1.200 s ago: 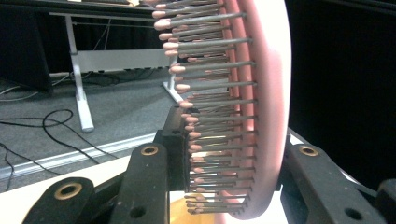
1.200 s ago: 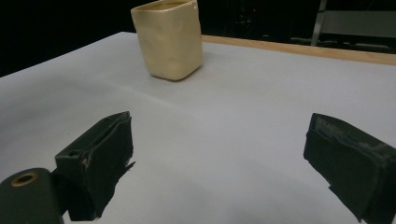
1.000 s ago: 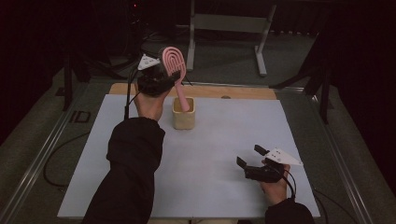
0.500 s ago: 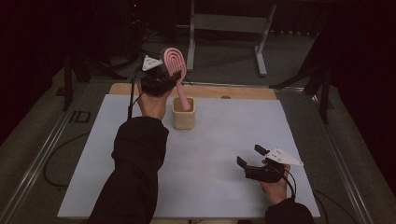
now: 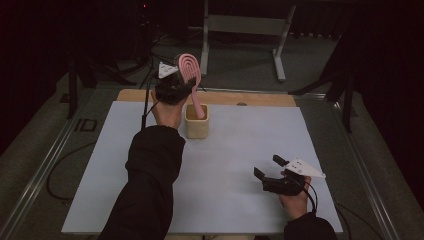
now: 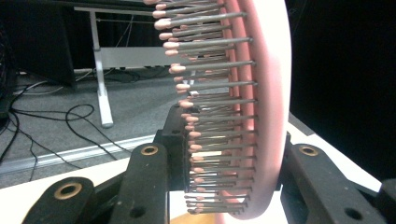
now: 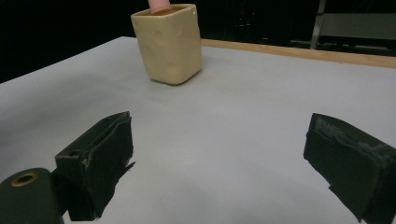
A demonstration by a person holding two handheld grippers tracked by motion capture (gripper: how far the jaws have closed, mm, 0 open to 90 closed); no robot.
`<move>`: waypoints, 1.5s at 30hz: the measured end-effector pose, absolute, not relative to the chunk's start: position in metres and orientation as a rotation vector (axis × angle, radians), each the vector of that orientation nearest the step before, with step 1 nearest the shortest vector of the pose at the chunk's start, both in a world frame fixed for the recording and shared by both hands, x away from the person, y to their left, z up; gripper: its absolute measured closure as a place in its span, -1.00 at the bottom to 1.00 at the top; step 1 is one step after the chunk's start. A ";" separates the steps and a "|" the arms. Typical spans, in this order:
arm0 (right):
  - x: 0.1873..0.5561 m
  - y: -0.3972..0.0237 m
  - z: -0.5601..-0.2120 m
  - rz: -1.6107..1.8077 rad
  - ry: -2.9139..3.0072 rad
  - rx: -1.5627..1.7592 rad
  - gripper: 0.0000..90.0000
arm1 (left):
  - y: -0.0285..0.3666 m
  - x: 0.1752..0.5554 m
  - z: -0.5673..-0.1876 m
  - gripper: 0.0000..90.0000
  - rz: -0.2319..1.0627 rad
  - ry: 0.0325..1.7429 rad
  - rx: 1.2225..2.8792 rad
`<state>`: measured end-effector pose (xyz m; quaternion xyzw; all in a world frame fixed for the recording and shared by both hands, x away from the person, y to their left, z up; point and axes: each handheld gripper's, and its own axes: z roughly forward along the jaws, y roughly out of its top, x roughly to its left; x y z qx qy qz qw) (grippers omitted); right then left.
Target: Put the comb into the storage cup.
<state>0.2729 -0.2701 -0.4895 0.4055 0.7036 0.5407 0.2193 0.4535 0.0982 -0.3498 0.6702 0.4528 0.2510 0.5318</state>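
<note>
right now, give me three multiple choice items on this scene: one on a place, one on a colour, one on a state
1. Where is the handle end of the hairbrush?
A. inside the cup
B. flat on the table
C. in the right tool

2. What colour is the cup?
A. blue
B. pale yellow
C. black

3. How is the right tool?
A. shut on the cup
B. shut on the brush
C. open, holding nothing

Key: 1 A, the pink handle goes down into the cup; 2 B, its wall looks pale yellow in the right gripper view; 3 C, its jaws stand apart over bare table.

no legible txt, no labels, brands, nos. or signs on anything in view
</note>
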 end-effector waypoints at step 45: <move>0.273 -0.270 -0.488 1.499 1.937 1.126 -0.82 | 0.085 0.452 -0.375 0.44 0.590 1.121 1.600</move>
